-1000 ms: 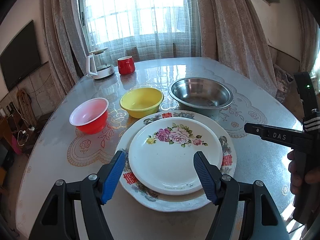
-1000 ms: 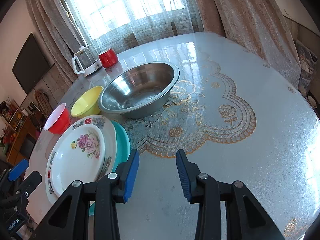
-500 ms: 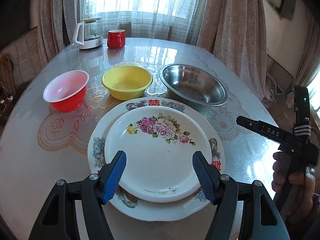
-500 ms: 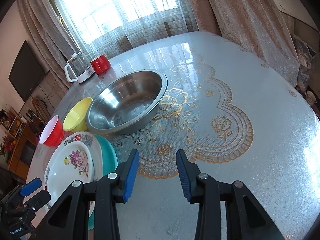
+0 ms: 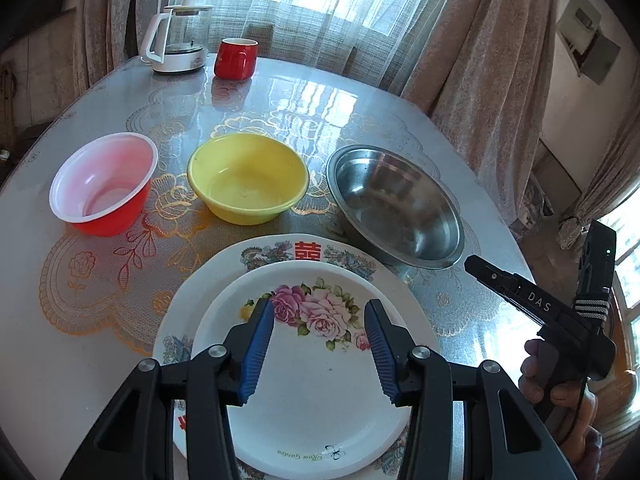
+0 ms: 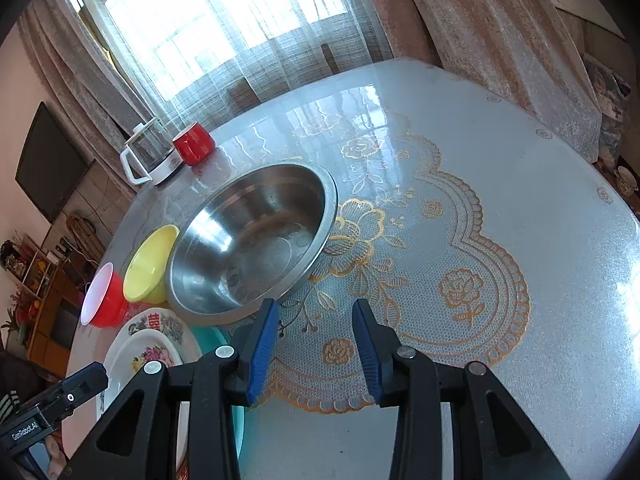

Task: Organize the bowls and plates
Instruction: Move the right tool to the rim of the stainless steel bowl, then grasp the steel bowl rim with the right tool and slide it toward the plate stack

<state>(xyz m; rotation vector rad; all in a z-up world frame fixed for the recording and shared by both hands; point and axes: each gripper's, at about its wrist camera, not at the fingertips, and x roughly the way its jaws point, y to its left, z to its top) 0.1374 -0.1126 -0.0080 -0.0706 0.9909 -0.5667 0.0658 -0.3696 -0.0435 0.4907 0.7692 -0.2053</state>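
A small rose-pattern plate lies on a larger patterned plate, which rests on a teal plate. Behind stand a red bowl, a yellow bowl and a steel bowl in a row. My left gripper is open and empty, hovering over the small plate. My right gripper is open and empty above the tablecloth, just in front of the steel bowl; it also shows in the left wrist view.
A glass kettle and a red mug stand at the table's far edge near the curtains. The round table stretches to the right under a lace-pattern cover.
My left gripper has moved forward over the small plate and its jaws have narrowed. My right gripper has moved closer to the steel bowl.
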